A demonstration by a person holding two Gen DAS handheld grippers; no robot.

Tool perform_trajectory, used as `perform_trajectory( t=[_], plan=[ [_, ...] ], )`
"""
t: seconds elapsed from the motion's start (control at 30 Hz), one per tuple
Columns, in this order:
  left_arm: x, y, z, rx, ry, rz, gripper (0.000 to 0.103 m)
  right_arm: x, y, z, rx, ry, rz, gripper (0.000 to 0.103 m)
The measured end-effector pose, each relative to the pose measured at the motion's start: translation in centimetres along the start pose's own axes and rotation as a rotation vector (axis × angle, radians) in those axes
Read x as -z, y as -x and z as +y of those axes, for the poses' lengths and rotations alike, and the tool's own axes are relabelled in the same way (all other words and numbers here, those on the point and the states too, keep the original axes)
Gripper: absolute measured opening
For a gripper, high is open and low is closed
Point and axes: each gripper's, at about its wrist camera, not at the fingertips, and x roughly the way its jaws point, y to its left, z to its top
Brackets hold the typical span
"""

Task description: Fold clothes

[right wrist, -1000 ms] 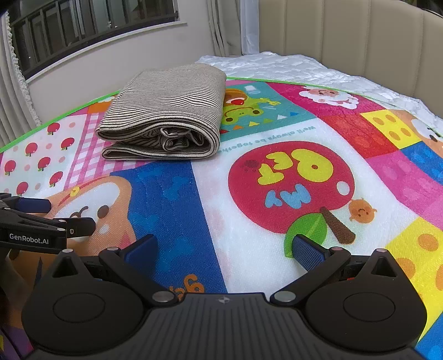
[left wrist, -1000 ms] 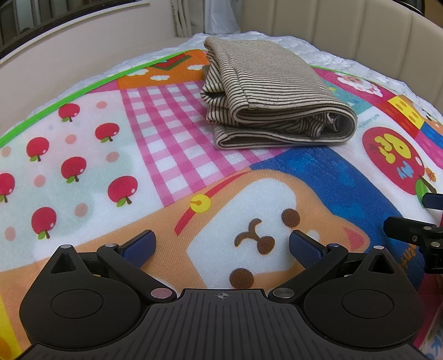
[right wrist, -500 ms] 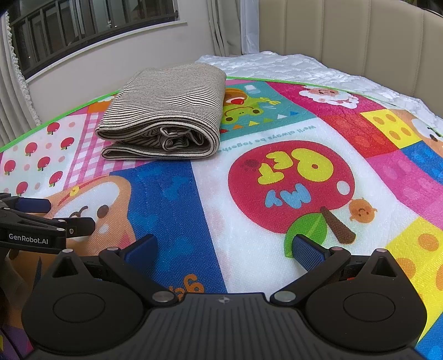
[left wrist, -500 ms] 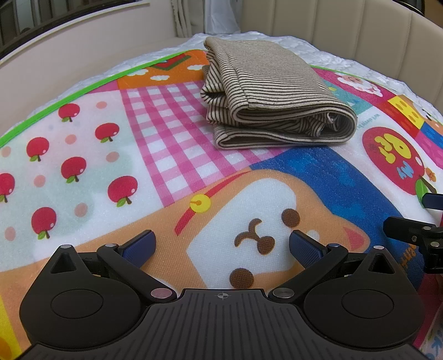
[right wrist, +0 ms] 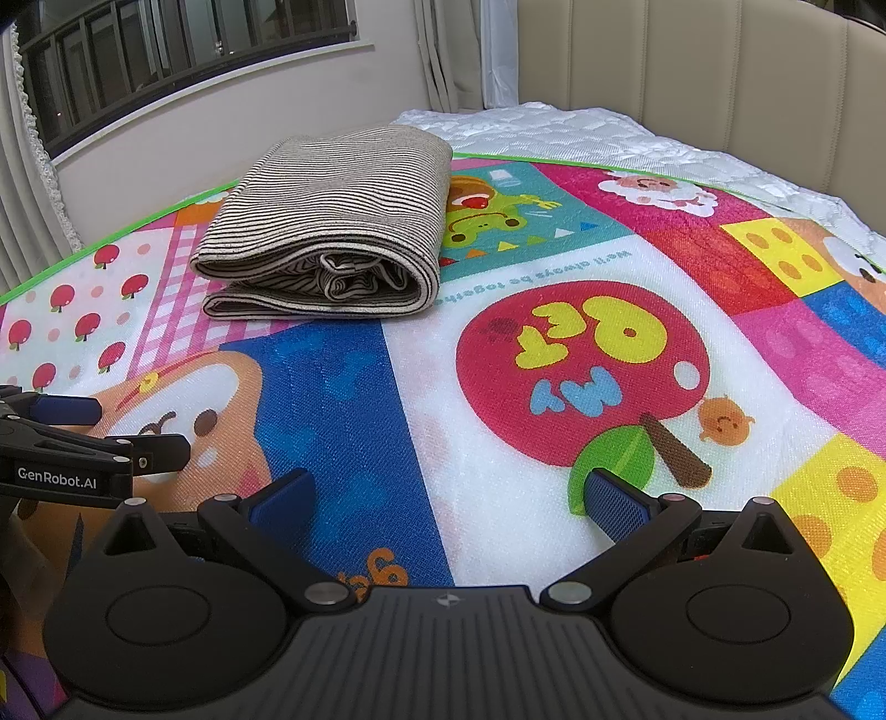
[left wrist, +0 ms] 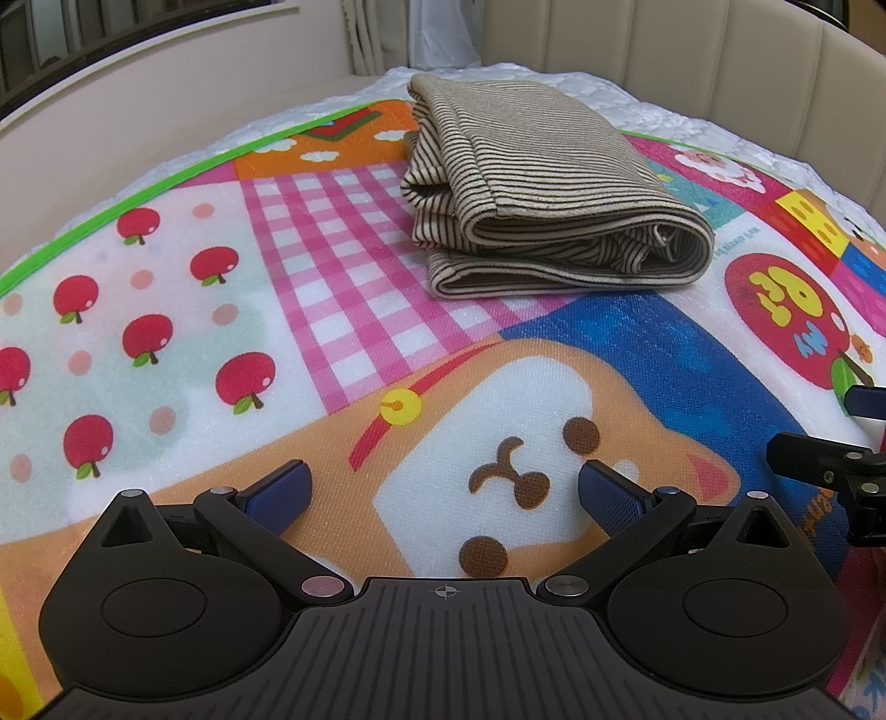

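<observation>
Both tools, left tool (left wrist: 443, 490) and right tool (right wrist: 448, 495), gape wide and empty; folded striped garment (left wrist: 548, 194) lies well ahead on the play mat (left wrist: 332, 266).

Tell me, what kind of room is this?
Most likely a home bedroom, with the work done on a bed. A white quilted mattress lies against a padded beige headboard, a colourful cartoon play mat is spread over it, and a folded striped garment rests on the mat beside a barred window.

My black plastic left gripper (left wrist: 443, 490) and right gripper (right wrist: 447, 498) have blue ribbed finger pads (right wrist: 612, 501), silver pivot screws, and white "GenRobot.AI" lettering.
</observation>
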Motion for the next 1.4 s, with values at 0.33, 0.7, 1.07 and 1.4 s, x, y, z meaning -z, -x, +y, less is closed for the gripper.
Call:
perform_trajectory(
  t=[0.33, 0.7, 1.07, 1.4],
  plan=[
    [-0.01, 0.04, -0.06, 0.001, -0.001, -0.001, 0.103, -0.01, -0.02, 0.0, 0.0, -0.001, 0.0, 0.103],
    [0.0, 0.08, -0.16, 0.004, -0.001, 0.0, 0.103, -0.05, -0.05, -0.03, 0.0, -0.001, -0.001, 0.103],
    [0.01, 0.11, -0.16, 0.008, 0.0, 0.001, 0.103, -0.09, -0.07, 0.0, -0.001, 0.001, 0.0, 0.103],
    [0.01, 0.1, -0.15, 0.014, 0.002, 0.002, 0.103, -0.08, -0.13, -0.02, -0.001, 0.002, 0.0, 0.103]
  ],
)
